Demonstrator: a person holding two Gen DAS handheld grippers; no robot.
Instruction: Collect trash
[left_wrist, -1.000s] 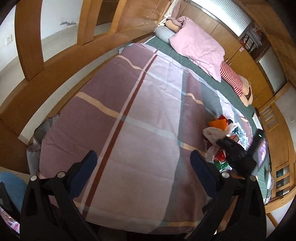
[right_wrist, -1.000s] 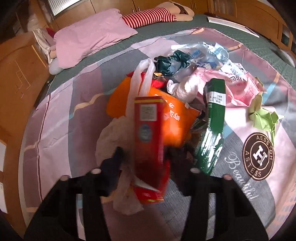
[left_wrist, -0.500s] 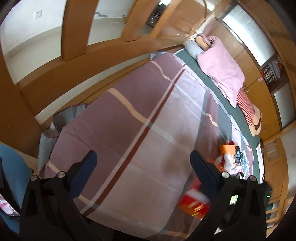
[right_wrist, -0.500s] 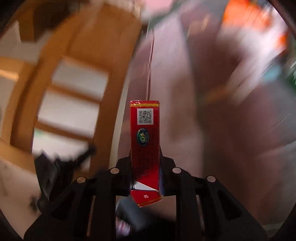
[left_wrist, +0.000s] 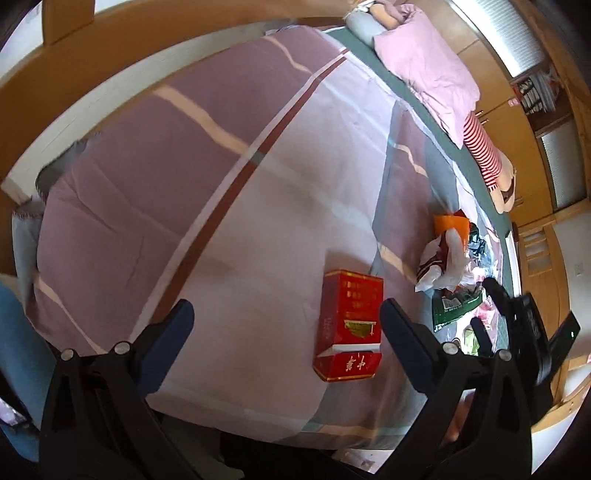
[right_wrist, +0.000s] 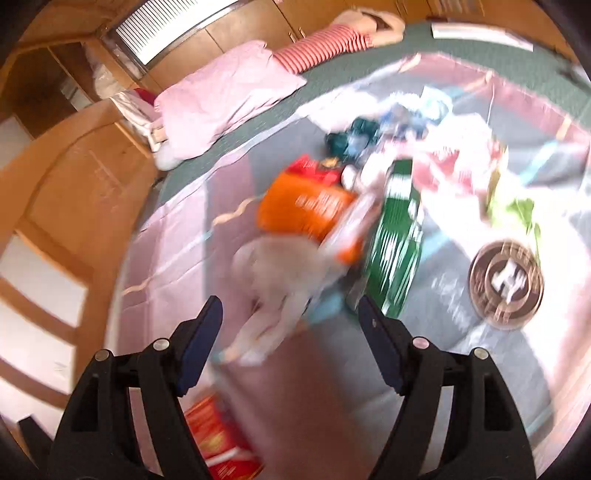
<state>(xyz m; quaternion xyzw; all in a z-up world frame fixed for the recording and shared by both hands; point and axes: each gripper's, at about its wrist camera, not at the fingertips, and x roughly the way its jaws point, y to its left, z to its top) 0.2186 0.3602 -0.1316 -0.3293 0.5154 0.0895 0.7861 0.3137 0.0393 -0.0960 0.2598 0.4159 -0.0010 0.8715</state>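
A red cigarette carton (left_wrist: 349, 323) lies flat on the striped bedspread (left_wrist: 221, 184), between the open, empty fingers of my left gripper (left_wrist: 286, 338). It also shows blurred at the bottom left of the right wrist view (right_wrist: 218, 439). My right gripper (right_wrist: 290, 343) is open and empty, facing the trash pile: an orange bag (right_wrist: 306, 210), a white plastic bag (right_wrist: 280, 288) and a green packet (right_wrist: 397, 251). The pile (left_wrist: 450, 258) sits to the right in the left wrist view, with my right gripper (left_wrist: 517, 325) beside it.
A pink pillow (left_wrist: 424, 70) and a red-striped doll (left_wrist: 484, 158) lie at the head of the bed. A wooden bed frame (left_wrist: 110, 66) runs along the left side. A round brown logo (right_wrist: 506, 282) is printed on the cover near more wrappers (right_wrist: 454, 158).
My right gripper carried the red carton from the pile to the near side of the bed, opened and let it go, then swung back toward the pile. The carton now lies by my left gripper.
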